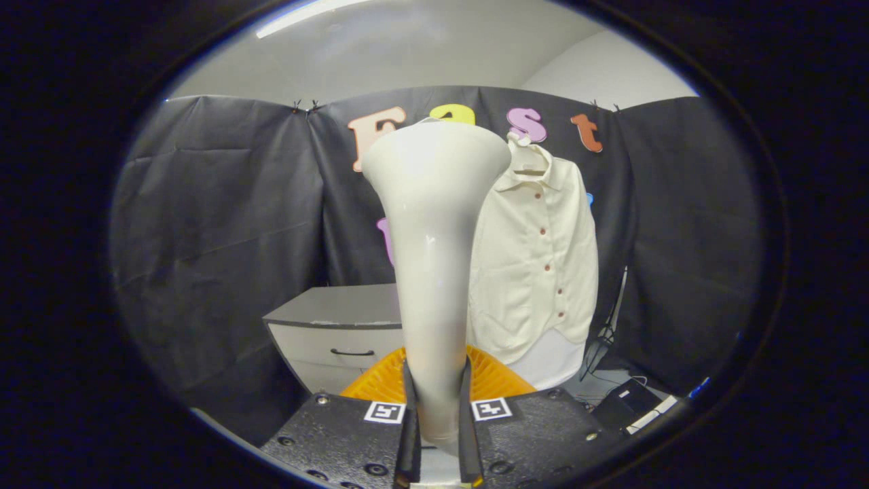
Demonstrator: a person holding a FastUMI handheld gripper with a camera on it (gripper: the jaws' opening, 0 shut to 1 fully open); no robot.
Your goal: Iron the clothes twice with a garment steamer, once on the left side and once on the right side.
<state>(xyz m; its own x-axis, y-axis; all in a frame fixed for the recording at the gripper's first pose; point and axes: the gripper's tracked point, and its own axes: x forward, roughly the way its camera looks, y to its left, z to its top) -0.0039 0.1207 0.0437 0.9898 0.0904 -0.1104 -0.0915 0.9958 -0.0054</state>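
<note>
A white garment steamer (pixel 433 258) stands upright between my fingers, its narrow handle pinched by both of them and its wide head flaring at the top. My gripper (pixel 435 414) is shut on that handle. Beyond the steamer, a little to the right, a cream button-up shirt (pixel 536 265) with reddish buttons hangs against the black cloth wall. The steamer hides the shirt's left side. The steamer head is held apart from the shirt, well in front of it.
A grey cabinet (pixel 339 326) with a dark drawer handle stands beyond the fingers on the left. An orange ribbed object (pixel 380 380) sits just behind the fingers. A thin stand and cables (pixel 607 336) are right of the shirt, with a dark box (pixel 624 401) lower down.
</note>
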